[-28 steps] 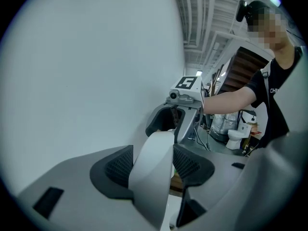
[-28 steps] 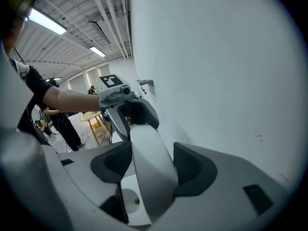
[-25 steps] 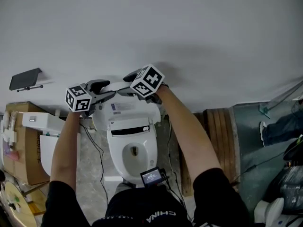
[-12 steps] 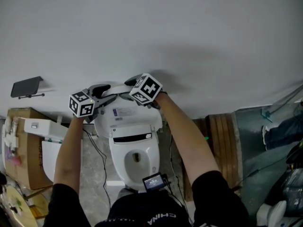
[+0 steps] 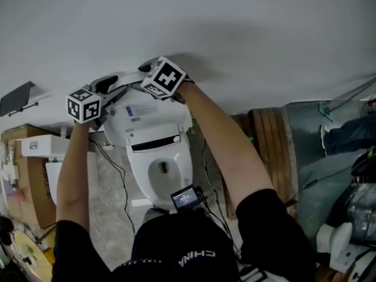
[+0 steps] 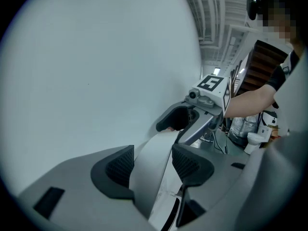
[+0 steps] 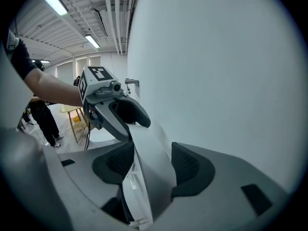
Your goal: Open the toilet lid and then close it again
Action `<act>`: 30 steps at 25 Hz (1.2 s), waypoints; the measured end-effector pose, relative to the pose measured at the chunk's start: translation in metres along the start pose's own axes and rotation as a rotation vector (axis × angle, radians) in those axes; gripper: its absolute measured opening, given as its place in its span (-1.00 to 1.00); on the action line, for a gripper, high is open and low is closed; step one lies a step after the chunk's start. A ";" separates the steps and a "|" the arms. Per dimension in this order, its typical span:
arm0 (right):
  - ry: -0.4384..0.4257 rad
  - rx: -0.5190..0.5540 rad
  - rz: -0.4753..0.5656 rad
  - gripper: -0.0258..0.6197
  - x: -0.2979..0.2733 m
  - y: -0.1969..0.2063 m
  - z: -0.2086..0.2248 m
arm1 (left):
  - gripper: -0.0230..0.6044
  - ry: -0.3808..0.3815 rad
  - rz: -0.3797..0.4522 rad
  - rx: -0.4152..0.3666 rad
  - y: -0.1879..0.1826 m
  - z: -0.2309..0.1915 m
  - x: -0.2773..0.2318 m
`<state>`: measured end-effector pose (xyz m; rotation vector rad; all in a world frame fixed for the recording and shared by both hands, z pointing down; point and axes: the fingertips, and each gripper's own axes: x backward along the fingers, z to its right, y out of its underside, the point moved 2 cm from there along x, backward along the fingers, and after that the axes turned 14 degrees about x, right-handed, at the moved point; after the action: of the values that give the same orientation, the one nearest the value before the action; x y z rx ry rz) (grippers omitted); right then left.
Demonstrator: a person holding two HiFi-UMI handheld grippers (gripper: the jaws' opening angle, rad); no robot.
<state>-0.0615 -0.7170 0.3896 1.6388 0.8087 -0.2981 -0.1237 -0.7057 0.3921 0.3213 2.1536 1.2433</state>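
The white toilet lid (image 5: pixel 147 119) stands raised over the seat and bowl (image 5: pixel 161 169), with its top edge close to the wall. My left gripper (image 5: pixel 111 87) holds the left part of that edge and my right gripper (image 5: pixel 141 74) the right part. In the left gripper view the lid (image 6: pixel 149 182) fills the gap between the left gripper's (image 6: pixel 153 163) pads. In the right gripper view the lid (image 7: pixel 153 177) sits between the right gripper's (image 7: pixel 151 161) pads, whose jaws have just been closing on it. Each gripper view shows the other gripper on the same edge.
The pale wall (image 5: pixel 235 28) is just behind the lid. To the left are a cardboard box (image 5: pixel 26 181) and a white box (image 5: pixel 50 148). Wooden slats (image 5: pixel 267 140) lie to the right, with a person's leg (image 5: pixel 346 137) beyond. Cables run by the bowl.
Both grippers have moved with the lid's top edge back toward the wall, and the lid stands a little steeper. The head view has shifted too.
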 end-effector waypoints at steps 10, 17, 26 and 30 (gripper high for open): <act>0.072 -0.050 0.023 -0.42 0.033 -0.007 0.004 | -0.13 -0.137 -0.074 -0.018 -0.006 0.003 0.002; 0.148 -0.035 -0.045 -0.60 0.032 -0.011 -0.005 | -0.26 -0.125 0.085 -0.051 -0.012 0.029 0.049; 0.353 -0.237 0.080 -0.84 0.065 -0.032 -0.043 | -0.89 -0.056 0.349 -0.039 0.013 0.067 0.131; 0.365 -0.303 0.177 -0.88 0.097 -0.035 -0.088 | -0.90 0.050 0.376 -0.021 0.033 0.096 0.148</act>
<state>-0.0345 -0.6000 0.3260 1.4811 0.9225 0.2470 -0.1814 -0.5493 0.3267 0.7197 2.1859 1.4890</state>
